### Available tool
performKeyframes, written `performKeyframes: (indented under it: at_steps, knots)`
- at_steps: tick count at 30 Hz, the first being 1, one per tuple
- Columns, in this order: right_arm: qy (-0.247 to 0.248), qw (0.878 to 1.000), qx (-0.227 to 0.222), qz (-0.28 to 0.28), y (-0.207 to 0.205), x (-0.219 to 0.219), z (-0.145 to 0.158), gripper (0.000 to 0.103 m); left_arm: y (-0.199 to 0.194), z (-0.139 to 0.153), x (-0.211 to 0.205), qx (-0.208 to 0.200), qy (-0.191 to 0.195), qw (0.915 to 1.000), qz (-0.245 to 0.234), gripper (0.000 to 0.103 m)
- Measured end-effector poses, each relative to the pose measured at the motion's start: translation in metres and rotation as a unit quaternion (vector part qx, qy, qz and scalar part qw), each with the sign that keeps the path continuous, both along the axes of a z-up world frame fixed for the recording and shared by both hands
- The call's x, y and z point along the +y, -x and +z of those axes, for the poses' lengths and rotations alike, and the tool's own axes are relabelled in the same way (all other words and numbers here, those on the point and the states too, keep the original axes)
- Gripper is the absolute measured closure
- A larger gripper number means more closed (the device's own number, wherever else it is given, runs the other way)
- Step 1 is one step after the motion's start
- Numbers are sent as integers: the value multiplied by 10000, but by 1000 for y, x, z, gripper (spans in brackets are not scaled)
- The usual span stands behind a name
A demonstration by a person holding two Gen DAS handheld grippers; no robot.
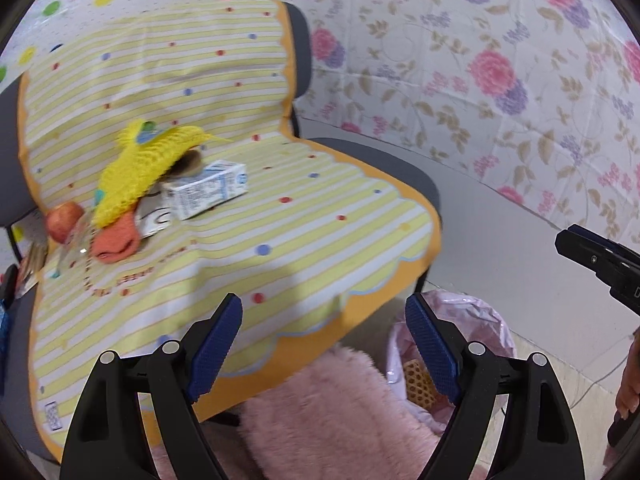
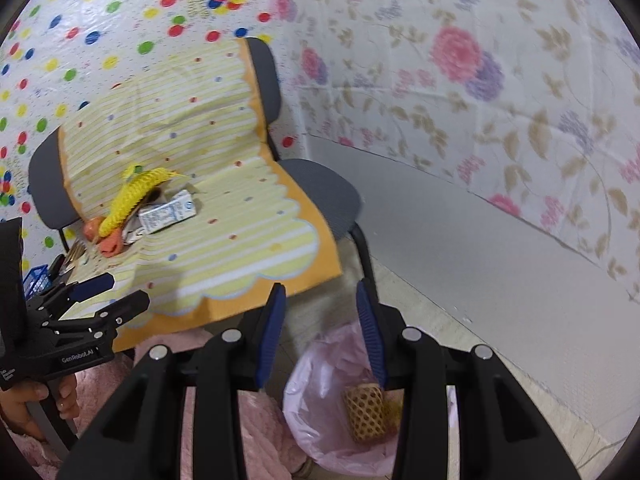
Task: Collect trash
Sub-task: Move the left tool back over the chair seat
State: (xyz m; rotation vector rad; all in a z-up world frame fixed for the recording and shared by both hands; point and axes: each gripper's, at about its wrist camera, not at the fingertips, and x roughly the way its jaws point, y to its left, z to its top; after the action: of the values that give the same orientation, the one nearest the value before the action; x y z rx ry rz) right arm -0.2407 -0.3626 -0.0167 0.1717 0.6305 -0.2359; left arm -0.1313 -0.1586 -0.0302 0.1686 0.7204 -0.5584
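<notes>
The right wrist view is showing the right gripper (image 2: 322, 336) hanging wide and empty over the bin (image 2: 316, 432), so the left gripper (image 1: 324, 344), also wide, is probably heading next for the carton (image 1: 208, 194) on the chair (image 1: 400, 168).

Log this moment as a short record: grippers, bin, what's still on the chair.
left gripper: open, empty, above the chair's front edge
right gripper: open, empty, over the bin
bin: pink liner, on the floor; holds a tan foam net sleeve
chair: striped yellow cloth over it
left to collect: yellow net, milk carton, orange cloth
</notes>
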Motion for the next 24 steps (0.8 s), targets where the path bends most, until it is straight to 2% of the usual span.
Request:
performKeyframes:
  at_steps: [9, 19, 24]
  knots:
    - [95, 9962, -28, 864, -61, 53, 11, 65, -27, 6, 67, -69, 43, 9963, 860, 20]
    - [161, 9885, 8, 1500, -125, 102, 15, 63, -65, 8, 149, -243, -53, 9797, 1988, 19]
    - [136, 9852, 45, 1709, -151, 121, 15, 61, -83, 5, 176, -274, -41, 9719, 2337, 16]
